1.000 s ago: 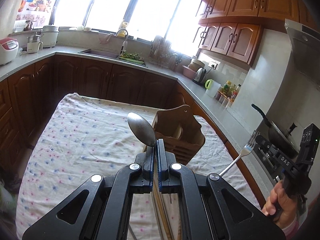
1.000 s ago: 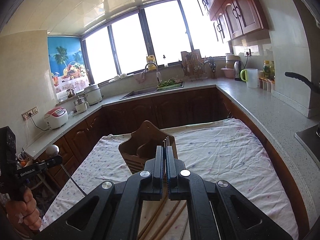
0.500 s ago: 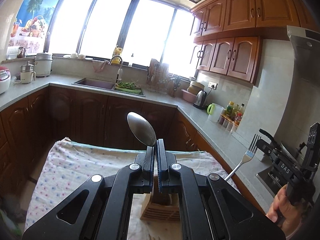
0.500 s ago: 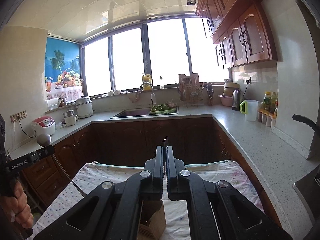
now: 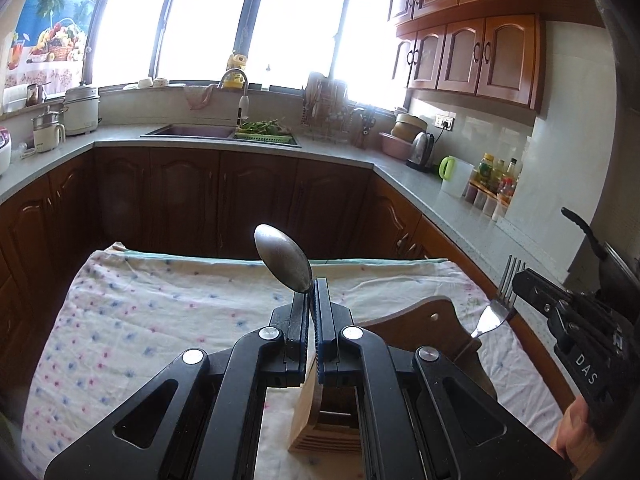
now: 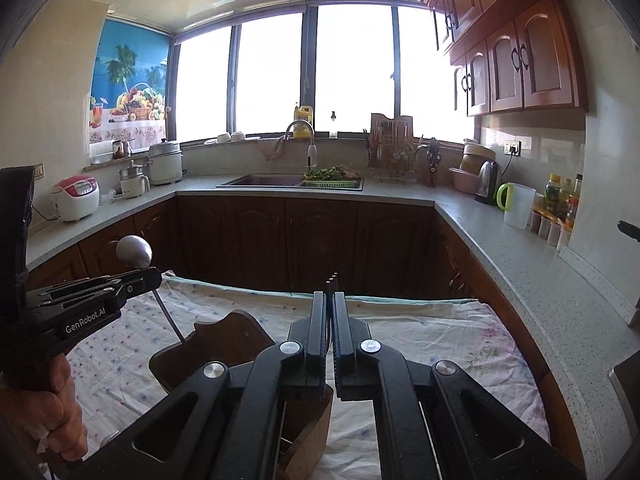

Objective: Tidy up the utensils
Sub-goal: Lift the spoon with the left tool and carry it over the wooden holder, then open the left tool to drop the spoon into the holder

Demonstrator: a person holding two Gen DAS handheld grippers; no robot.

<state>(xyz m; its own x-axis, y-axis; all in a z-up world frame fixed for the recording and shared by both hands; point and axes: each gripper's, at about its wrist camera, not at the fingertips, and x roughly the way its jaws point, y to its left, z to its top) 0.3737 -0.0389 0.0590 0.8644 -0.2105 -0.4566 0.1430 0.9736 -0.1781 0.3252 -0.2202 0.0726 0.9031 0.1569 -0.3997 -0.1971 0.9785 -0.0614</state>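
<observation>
My left gripper [image 5: 311,286] is shut on a metal spoon [image 5: 284,258], bowl up, handle pointing down toward the wooden utensil holder [image 5: 424,320] below it. My right gripper [image 6: 330,299] is shut on a metal fork [image 6: 332,279], only the tine tips showing above the fingers. In the left wrist view the fork [image 5: 496,312] and right gripper [image 5: 520,280] stand at the right, the fork's handle reaching down to the holder's edge. In the right wrist view the spoon [image 6: 134,251] and left gripper [image 6: 154,276] are at the left, above the holder [image 6: 224,344].
The holder stands on a table under a flowered cloth [image 5: 140,312]. Dark wooden cabinets [image 6: 320,240] and a grey counter [image 6: 500,248] with a sink [image 6: 280,180], kettle, jug and bottles ring the table. A pan handle [image 5: 580,228] sticks out at the right.
Both views tilted up and then back down; the table and holder have come back into view below the grippers. Spoon and fork stay gripped, now closer over the holder.
</observation>
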